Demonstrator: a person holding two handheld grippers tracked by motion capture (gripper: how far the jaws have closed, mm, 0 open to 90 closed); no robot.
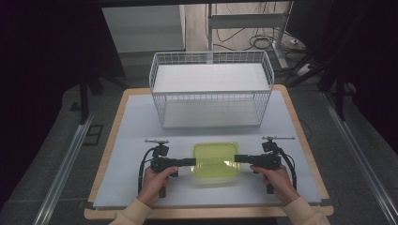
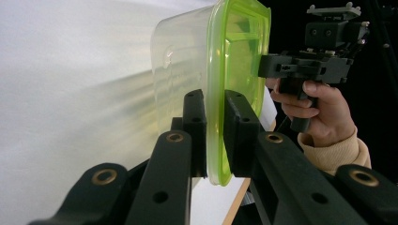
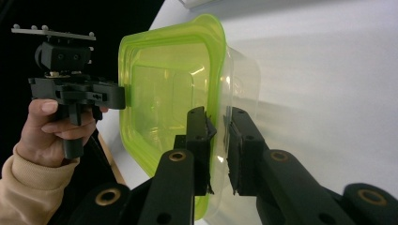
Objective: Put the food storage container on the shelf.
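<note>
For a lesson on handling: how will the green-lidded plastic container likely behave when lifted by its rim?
The container looks empty and see-through, so it is probably light. Its thin clear wall may flex. The left tongs and right tongs pinch opposite rims, so the smooth lid edge might slip or tilt if one side loosens.

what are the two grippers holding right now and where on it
Both hold the lidded container by its green rim: left hand-held gripper on its left edge, right hand-held gripper on its right edge.

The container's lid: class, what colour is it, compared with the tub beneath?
The lid is translucent lime green; the tub is clear. Best seen in the left gripper view.
</note>
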